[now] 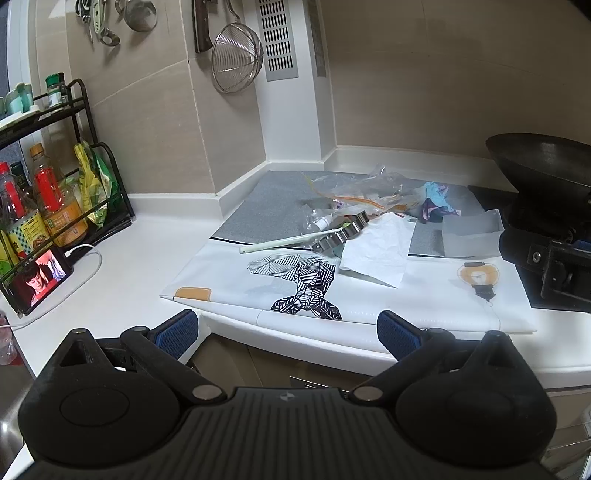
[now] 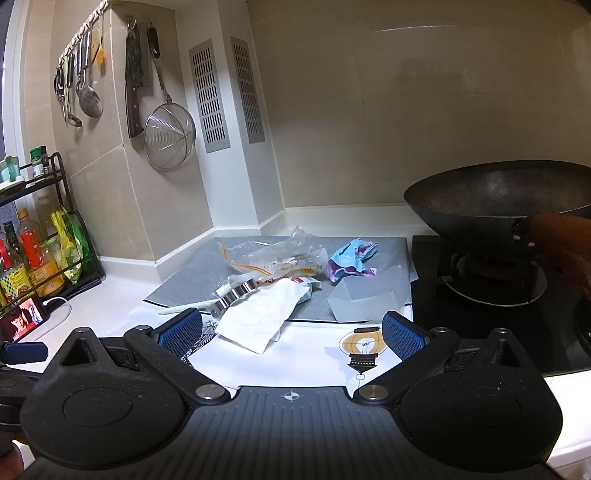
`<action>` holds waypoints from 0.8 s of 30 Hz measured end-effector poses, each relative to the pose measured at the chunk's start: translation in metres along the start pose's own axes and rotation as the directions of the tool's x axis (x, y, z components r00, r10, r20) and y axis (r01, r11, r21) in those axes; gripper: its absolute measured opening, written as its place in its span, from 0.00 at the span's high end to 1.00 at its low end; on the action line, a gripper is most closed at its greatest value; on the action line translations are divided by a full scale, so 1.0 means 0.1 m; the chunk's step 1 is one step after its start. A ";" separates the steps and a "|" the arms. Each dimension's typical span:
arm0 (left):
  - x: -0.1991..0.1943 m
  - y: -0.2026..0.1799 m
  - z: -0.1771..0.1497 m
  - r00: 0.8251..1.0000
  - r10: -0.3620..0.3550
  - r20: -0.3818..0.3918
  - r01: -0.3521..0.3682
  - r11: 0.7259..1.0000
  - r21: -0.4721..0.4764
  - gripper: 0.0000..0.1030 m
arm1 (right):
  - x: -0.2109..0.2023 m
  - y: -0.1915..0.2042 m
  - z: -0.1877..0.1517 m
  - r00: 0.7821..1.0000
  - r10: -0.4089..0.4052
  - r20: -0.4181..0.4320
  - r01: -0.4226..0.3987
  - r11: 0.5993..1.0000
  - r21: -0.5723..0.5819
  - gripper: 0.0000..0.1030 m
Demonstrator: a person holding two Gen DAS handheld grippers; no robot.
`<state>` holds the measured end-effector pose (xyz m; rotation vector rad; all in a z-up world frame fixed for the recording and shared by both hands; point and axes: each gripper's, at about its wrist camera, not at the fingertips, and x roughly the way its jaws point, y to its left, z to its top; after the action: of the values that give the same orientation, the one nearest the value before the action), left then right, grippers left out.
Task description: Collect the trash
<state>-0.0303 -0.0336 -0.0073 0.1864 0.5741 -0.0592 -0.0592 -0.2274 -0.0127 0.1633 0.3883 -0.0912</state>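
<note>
Trash (image 2: 273,273) sits untouched in a heap on the mat (image 1: 369,295) on the bench (image 1: 147,240), left of the wok (image 2: 498,195). My left claw (image 1: 288,334) and right claw (image 2: 291,330) both gape empty, so I judge collection hasn't started; everything remains.

We saw dim, even indoor light, soft shadows, faint glare on the wall tiles (image 2: 424,33), and curved fisheye edges.

Trash pile (image 2: 280,273) on the mat (image 1: 369,302), wok (image 2: 498,199) to its right, bottle rack (image 1: 55,206) far left.
</note>
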 end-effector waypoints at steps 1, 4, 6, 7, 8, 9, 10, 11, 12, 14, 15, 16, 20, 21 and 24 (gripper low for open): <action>0.01 0.00 0.00 1.000 0.000 -0.002 0.000 1.000 0.000 0.00 | 0.00 0.00 0.00 1.000 0.001 -0.001 -0.001 1.000 0.000 0.00; 0.02 0.01 -0.01 1.000 0.001 -0.008 -0.001 1.000 0.000 0.00 | 0.02 0.01 -0.01 1.000 -0.001 -0.005 0.001 1.000 0.000 0.00; 0.04 0.01 -0.02 1.000 0.003 -0.011 -0.003 1.000 0.001 0.00 | 0.03 0.01 -0.02 1.000 -0.003 -0.006 0.003 1.000 -0.002 0.00; 0.05 0.01 -0.03 1.000 0.004 -0.012 -0.004 1.000 0.000 0.00 | 0.04 0.01 -0.02 1.000 -0.002 -0.008 0.002 1.000 -0.003 0.00; 0.06 0.01 -0.04 1.000 0.005 -0.015 -0.005 1.000 -0.001 0.00 | 0.04 0.00 -0.03 1.000 0.002 -0.009 -0.002 1.000 -0.003 0.00; 0.07 0.02 -0.05 1.000 0.006 -0.018 -0.006 1.000 -0.002 0.00 | 0.05 -0.01 -0.04 1.000 0.006 -0.008 -0.006 1.000 -0.001 0.00; 0.09 0.02 -0.06 1.000 0.007 -0.023 -0.007 1.000 -0.002 0.00 | 0.06 -0.02 -0.05 1.000 0.006 -0.007 -0.006 1.000 0.001 0.00; 0.10 0.03 -0.07 1.000 0.008 -0.027 -0.008 1.000 -0.004 0.00 | 0.07 -0.02 -0.06 1.000 0.004 -0.007 -0.004 1.000 0.004 0.00; 0.11 0.04 -0.08 1.000 0.008 -0.029 -0.008 1.000 -0.005 0.00 | 0.09 -0.03 -0.07 1.000 0.003 -0.007 -0.003 1.000 0.006 0.00; 0.14 0.06 -0.11 0.999 0.007 -0.032 -0.008 1.000 -0.010 0.00 | 0.10 -0.05 -0.09 1.000 -0.002 -0.003 0.002 1.000 0.009 0.00; 0.15 0.07 -0.13 0.999 0.006 -0.033 -0.007 1.000 -0.015 0.00 | 0.11 -0.06 -0.10 1.000 -0.005 -0.001 0.005 1.000 0.007 0.00; 0.17 0.08 -0.14 0.999 0.004 -0.035 -0.005 1.000 -0.021 0.00 | 0.12 -0.06 -0.11 1.000 -0.008 0.001 0.008 1.000 0.004 0.00; 0.23 0.11 -0.15 0.999 0.001 -0.052 -0.003 1.000 -0.030 0.00 | 0.13 -0.07 -0.12 1.000 -0.010 0.003 0.010 1.000 0.002 0.00; 0.24 0.11 -0.14 0.999 0.003 -0.053 -0.004 1.000 -0.027 0.00 | 0.13 -0.07 -0.12 1.000 -0.012 0.004 0.012 1.000 0.003 0.00; 0.27 0.14 -0.11 0.998 0.012 -0.056 -0.014 1.000 -0.028 0.00 | 0.16 -0.10 -0.12 1.000 -0.026 0.001 0.026 1.000 0.010 0.00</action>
<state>-0.0124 -0.0179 -0.0287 0.1642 0.6290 -0.0334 -0.0496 -0.2359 -0.0311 0.1680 0.3886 -0.1186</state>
